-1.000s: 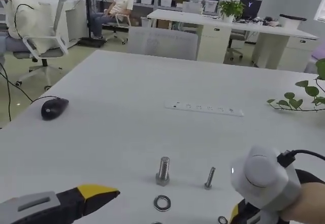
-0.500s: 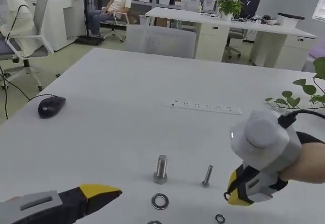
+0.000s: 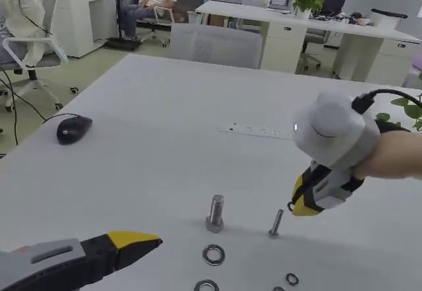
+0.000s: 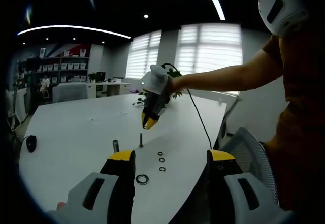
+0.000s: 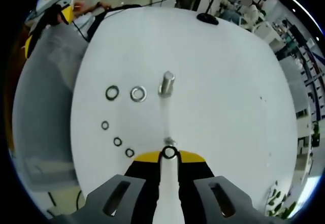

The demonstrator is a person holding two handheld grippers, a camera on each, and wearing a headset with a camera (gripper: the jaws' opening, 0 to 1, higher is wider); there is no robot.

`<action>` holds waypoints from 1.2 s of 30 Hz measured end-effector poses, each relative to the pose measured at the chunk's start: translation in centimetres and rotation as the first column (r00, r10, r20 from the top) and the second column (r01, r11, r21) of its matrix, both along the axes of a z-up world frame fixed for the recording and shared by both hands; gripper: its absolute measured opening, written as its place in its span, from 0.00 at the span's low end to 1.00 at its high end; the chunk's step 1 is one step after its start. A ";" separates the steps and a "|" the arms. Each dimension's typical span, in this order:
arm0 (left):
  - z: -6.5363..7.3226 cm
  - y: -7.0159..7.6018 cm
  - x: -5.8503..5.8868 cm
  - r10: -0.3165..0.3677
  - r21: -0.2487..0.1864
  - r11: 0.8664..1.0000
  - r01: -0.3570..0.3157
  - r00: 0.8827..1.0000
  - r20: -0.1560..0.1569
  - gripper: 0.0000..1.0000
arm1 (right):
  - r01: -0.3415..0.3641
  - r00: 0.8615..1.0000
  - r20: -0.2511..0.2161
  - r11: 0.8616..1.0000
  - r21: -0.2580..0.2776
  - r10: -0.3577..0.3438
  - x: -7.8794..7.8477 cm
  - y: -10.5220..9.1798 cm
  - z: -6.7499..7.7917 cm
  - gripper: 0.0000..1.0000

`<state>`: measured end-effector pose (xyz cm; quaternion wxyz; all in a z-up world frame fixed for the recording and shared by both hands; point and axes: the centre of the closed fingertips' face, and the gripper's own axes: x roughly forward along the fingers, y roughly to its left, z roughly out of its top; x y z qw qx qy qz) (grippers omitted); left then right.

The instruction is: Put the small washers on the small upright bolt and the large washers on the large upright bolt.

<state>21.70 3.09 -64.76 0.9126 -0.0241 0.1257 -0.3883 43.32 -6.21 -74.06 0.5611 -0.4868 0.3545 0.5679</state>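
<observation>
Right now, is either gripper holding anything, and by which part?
The right gripper pinches a small dark metal washer by opposite edges of its rim. The left gripper is open and empty.

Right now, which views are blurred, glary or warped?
Right gripper view: fisheye bows the table edge, small upright bolt under the right hand-held gripper smears pale. Left gripper view: bright windows, dark ceiling. Head view: soft, evenly lit.

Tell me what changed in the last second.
The right gripper lifted from beside the loose small washers and moved over the small bolt, a small washer pinched at its tips. The left gripper, large bolt and large washers stayed put.
</observation>
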 end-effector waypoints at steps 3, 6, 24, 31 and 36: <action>0.0 0.1 0.1 0.004 0.002 1.000 -0.004 1.000 -0.001 0.56 | -0.005 1.000 -0.008 1.000 -0.016 0.005 -0.1 0.3 -0.5 0.12; 0.1 0.3 0.2 0.009 0.001 1.000 -0.009 1.000 0.000 0.56 | -0.013 1.000 -0.013 1.000 -0.024 0.013 -0.2 0.5 -0.8 0.12; -0.1 0.6 0.4 0.015 -0.001 1.000 -0.015 1.000 -0.007 0.56 | -0.020 0.999 -0.039 0.999 -0.050 0.018 0.0 0.7 -2.3 0.12; -0.2 0.6 0.5 0.019 0.001 1.000 -0.019 1.000 -0.011 0.56 | -0.027 0.999 -0.046 0.998 -0.061 0.024 0.4 0.4 -3.6 0.13; -0.1 0.6 0.5 0.020 -0.004 1.000 -0.021 1.000 -0.012 0.56 | -0.025 0.998 -0.050 0.997 -0.068 0.022 0.6 0.1 -4.4 0.13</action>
